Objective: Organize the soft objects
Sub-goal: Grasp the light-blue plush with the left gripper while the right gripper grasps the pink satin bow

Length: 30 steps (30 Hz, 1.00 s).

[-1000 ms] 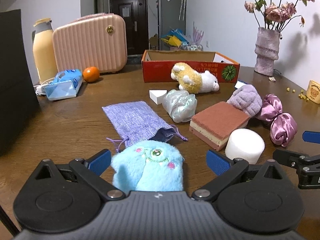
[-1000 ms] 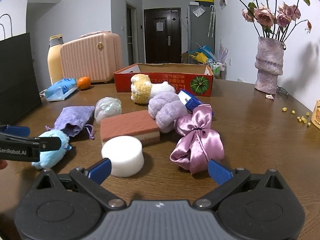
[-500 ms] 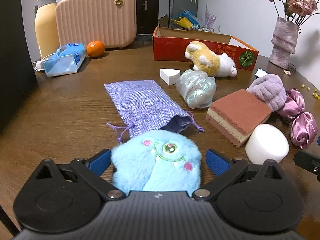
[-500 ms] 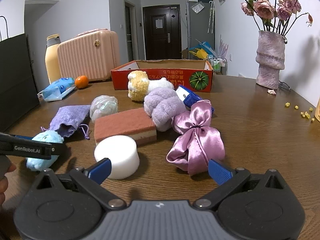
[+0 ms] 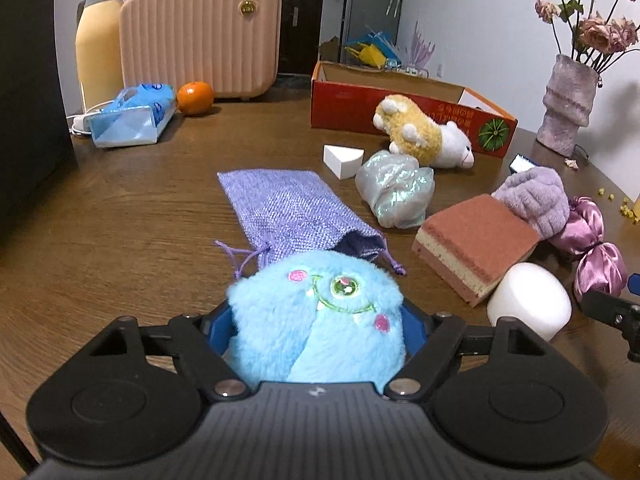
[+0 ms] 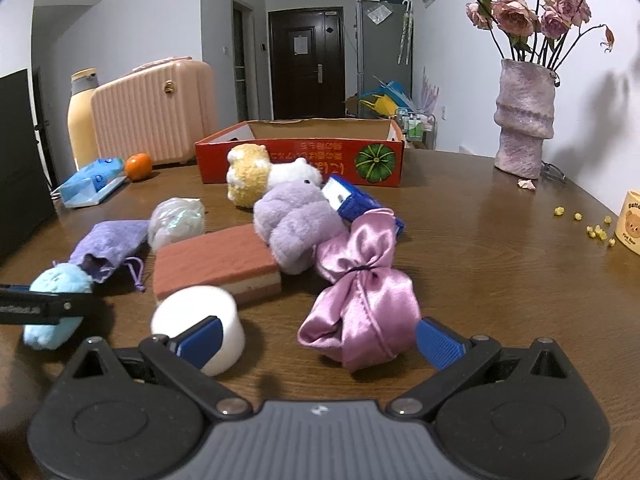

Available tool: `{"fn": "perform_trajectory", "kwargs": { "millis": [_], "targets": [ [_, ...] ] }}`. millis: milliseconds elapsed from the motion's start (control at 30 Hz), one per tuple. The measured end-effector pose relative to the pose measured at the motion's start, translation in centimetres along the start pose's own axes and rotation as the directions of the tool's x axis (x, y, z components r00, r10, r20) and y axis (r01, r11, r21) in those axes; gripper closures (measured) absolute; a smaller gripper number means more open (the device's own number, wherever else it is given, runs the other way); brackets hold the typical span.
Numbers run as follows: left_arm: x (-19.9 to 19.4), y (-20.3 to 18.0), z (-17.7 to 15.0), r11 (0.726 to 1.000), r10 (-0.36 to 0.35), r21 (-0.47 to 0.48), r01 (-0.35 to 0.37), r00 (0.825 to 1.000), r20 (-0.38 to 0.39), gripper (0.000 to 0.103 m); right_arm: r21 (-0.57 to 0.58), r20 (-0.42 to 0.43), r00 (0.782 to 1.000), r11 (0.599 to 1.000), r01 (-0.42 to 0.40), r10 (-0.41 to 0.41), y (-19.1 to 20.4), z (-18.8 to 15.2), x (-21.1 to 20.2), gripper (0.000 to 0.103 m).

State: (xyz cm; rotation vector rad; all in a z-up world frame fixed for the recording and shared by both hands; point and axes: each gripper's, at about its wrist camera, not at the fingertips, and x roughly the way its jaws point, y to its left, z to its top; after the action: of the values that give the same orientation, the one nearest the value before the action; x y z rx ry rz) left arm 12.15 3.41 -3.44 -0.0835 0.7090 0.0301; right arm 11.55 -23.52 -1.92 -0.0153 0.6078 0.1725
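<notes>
A blue one-eyed plush monster (image 5: 316, 312) sits on the wooden table (image 5: 120, 248) between the fingers of my left gripper (image 5: 314, 322). The jaws are closing and both blue pads touch its furry sides. Just beyond it lies a lilac drawstring pouch (image 5: 280, 212) with its mouth open toward the plush. In the right wrist view the plush (image 6: 56, 284) shows at the far left behind a left finger. My right gripper (image 6: 318, 340) stands open low over the table. A pink satin bag (image 6: 360, 304) lies between its fingers, untouched, and a white foam cylinder (image 6: 196, 320) rests by its left finger.
A red cardboard box (image 5: 400, 100) stands open at the back, with a yellow-and-white plush animal (image 5: 424, 136) before it. Nearby lie a brick-red sponge (image 5: 476, 244), a lilac fluffy bundle (image 5: 536, 200), an iridescent pouch (image 5: 396, 192) and a white wedge (image 5: 342, 158). A pink case (image 5: 200, 36), orange, tissue pack and vase line the edges.
My left gripper moved forward and down around the blue plush, and its jaws narrowed from wide open until the pads met the fur. The right gripper stayed nearly still and open.
</notes>
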Motion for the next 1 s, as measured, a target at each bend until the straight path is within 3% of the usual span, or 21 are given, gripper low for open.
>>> {"fn": "perform_trajectory", "kwargs": {
  "millis": [500,667,733,800,1000],
  "targets": [
    [-1.2,0.6,0.3,0.999,0.024,-0.038,-0.021,0.996,0.089,0.023,-0.053,-0.078,0.997,0.999,0.01,-0.015,0.1,1.5,3.7,0.003],
    [-1.3,0.6,0.2,0.999,0.025,-0.035,-0.022,0.995,0.099,0.023,-0.049,-0.099,0.995,0.999,-0.017,0.012,0.1,1.5,4.9,0.017],
    [-1.3,0.6,0.2,0.999,0.024,-0.035,-0.021,0.995,0.098,0.023,-0.054,-0.103,0.995,0.998,-0.017,0.012,0.1,1.4,5.1,0.035],
    [-1.3,0.5,0.2,0.999,0.022,-0.033,-0.019,0.995,0.096,0.023,-0.05,-0.101,0.995,0.998,-0.033,0.028,0.1,1.3,5.1,0.042],
    [-1.5,0.6,0.1,0.999,0.022,-0.034,-0.018,0.994,0.103,0.023,-0.047,-0.087,0.995,0.997,-0.054,0.049,0.1,1.3,4.7,0.059]
  ]
}}
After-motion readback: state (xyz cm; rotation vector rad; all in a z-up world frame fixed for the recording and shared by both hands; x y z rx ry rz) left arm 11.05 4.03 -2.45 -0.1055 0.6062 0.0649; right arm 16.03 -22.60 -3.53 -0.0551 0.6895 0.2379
